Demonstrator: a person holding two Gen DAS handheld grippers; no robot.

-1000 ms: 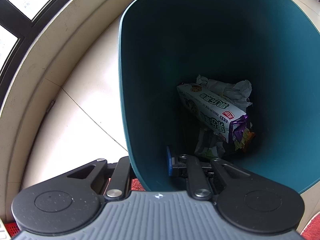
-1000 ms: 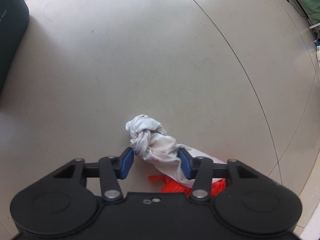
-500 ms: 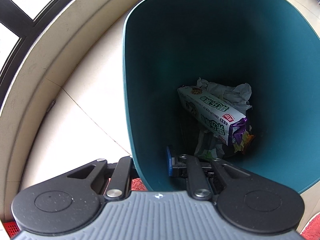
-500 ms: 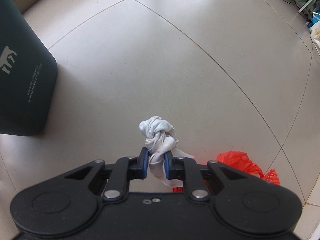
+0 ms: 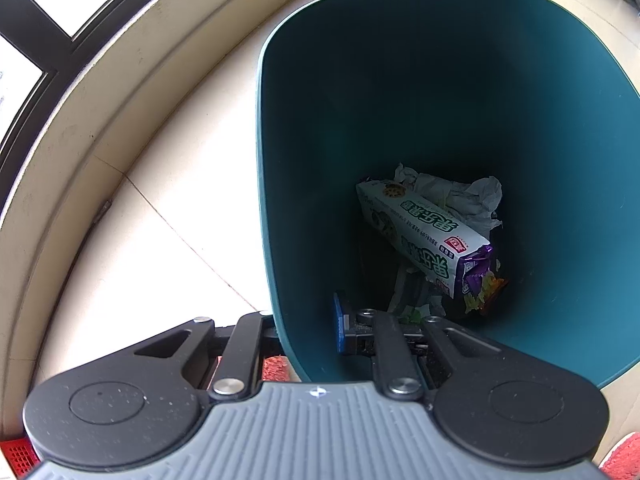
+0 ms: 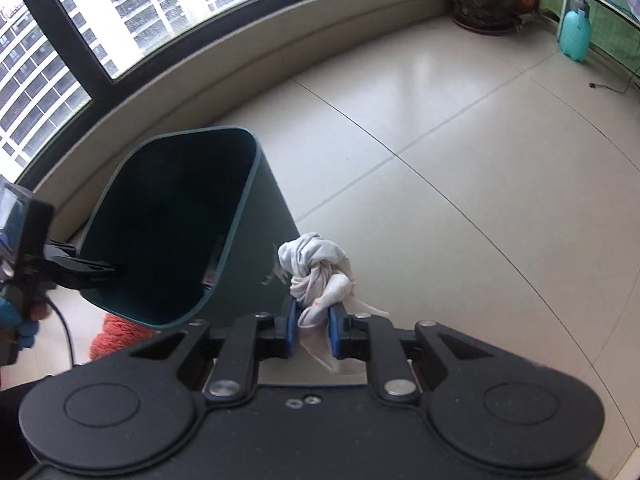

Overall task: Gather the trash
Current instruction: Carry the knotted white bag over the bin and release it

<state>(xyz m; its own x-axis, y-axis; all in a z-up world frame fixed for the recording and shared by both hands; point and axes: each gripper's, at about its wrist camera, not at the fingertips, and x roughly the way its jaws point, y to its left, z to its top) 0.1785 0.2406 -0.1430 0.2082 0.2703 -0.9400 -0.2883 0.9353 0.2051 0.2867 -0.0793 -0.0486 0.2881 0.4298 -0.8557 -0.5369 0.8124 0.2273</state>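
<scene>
Right tongs [image 6: 312, 330] pinching a knotted white rag [image 6: 316, 270] just below its knot; blue pads pressed into the cloth on both sides, loose tail hanging down under them. The rag is off the floor, held just beside the bin's right wall, at about 3 o'clock from its mouth in the right wrist view.

Left tongs [image 5: 308, 330] clamped on the near rim of the teal bin [image 5: 460, 92], one finger outside the wall and the blue-padded one inside, closed onto the plastic. The bin is tipped, with its mouth turned toward the right tongs.

Inside the bin, low at the bottom: a white-and-green snack wrapper [image 5: 424, 236], crumpled white paper [image 5: 460, 196] behind it at 12 o'clock, small scraps below.

Handling judgement: the rag looks light, soft and limp, with no stiffness to speak of. The knot is the one firm lump; a grip at or right under it is the safest, since the cloth bunches there and won't slide through the pads. The tail will swing and may catch on the rim, so it should be carried well over the opening before letting go. Not fragile; a drop does no harm.

The bin wall looks thin, smooth, slightly flexible; the rim grip could slip if the bin tilts further.
</scene>
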